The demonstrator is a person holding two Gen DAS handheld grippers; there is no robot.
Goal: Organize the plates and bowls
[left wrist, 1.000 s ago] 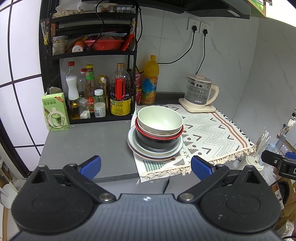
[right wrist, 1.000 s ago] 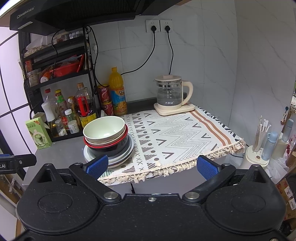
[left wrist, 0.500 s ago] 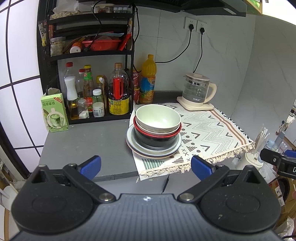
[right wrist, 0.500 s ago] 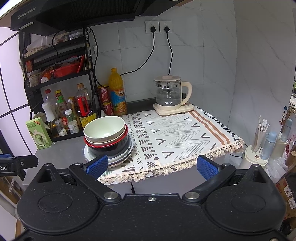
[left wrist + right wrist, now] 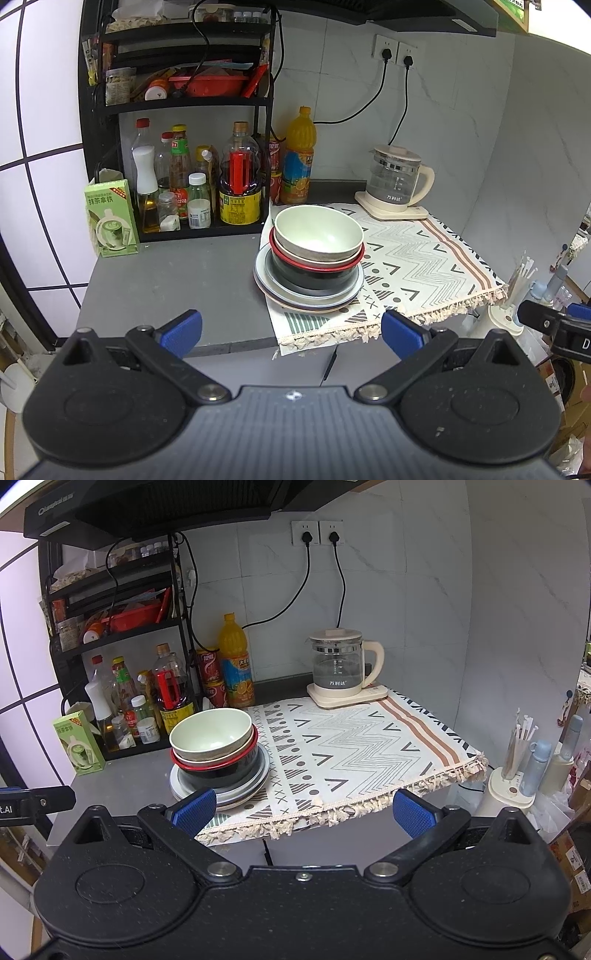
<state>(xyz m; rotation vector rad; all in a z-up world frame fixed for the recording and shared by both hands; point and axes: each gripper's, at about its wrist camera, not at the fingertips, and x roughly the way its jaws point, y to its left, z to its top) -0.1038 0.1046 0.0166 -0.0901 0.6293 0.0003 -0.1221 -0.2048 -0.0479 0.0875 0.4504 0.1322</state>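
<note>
On the grey counter (image 5: 166, 280), a stack of bowls (image 5: 317, 243) is sitting on a stack of plates (image 5: 306, 295) at the near left corner of a patterned cloth (image 5: 417, 258), the plates hanging partly over the cloth's left edge. Behind the stack, a black rack (image 5: 184, 110) is holding sauce bottles (image 5: 240, 184), with an orange drink bottle (image 5: 297, 155) just beside the rack and a green carton (image 5: 110, 218) standing to the left of it. A glass kettle (image 5: 340, 664) is resting at the far edge of the cloth. The left gripper (image 5: 291, 330) is hovering in front of the counter with its jaws spread wide, gripping nothing; the right gripper (image 5: 303, 808) is doing the same. One blue fingertip (image 5: 195, 808) is covering part of the plates in the right wrist view. How many plates are lying in the stack is hard to make out. Each gripper is appearing only partly, cut off, at the edge of the other's view.
</note>
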